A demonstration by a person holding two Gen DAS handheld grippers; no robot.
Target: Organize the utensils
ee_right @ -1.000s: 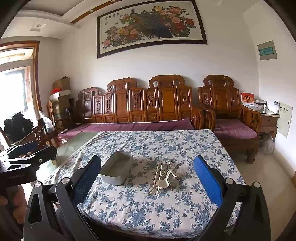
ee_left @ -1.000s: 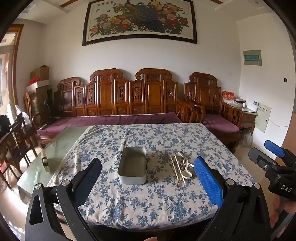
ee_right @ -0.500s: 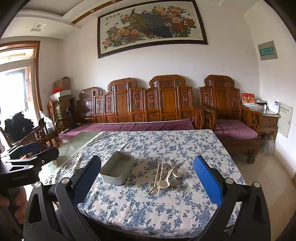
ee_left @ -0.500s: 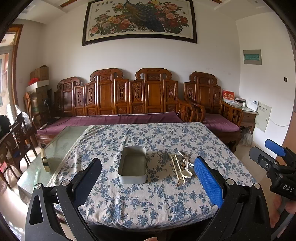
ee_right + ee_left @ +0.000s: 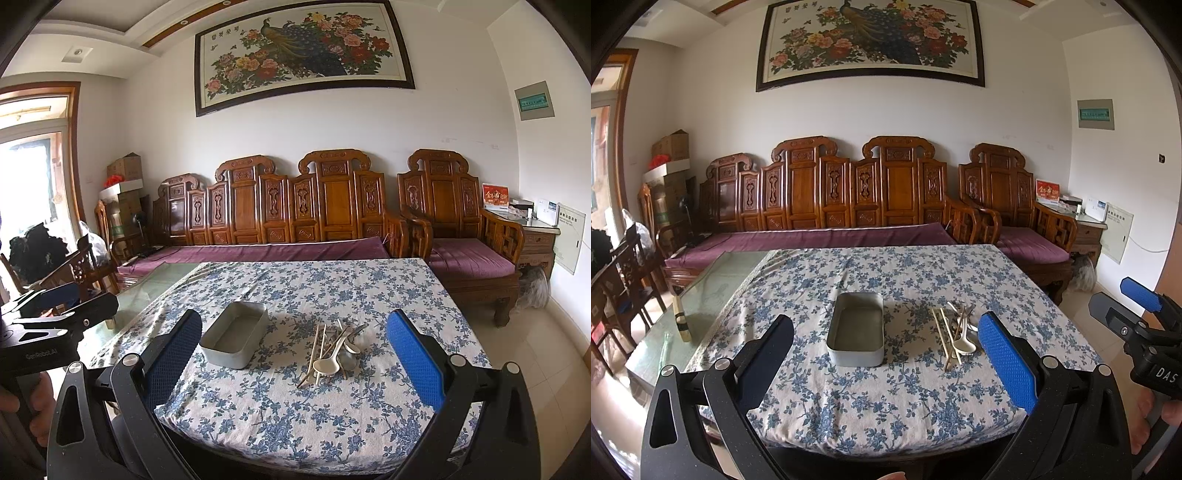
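An empty grey metal tin sits near the middle of the table with the blue-flowered cloth; it also shows in the right wrist view. Right of it lies a pile of utensils: wooden chopsticks, white spoons and a metal spoon, also seen in the right wrist view. My left gripper is open and empty, held back from the table's near edge. My right gripper is open and empty too, at the same distance, to the right.
A carved wooden sofa with purple cushions stands behind the table. A wooden armchair stands at the back right. A glass table top with a small bottle adjoins on the left. Wooden chairs stand at the far left.
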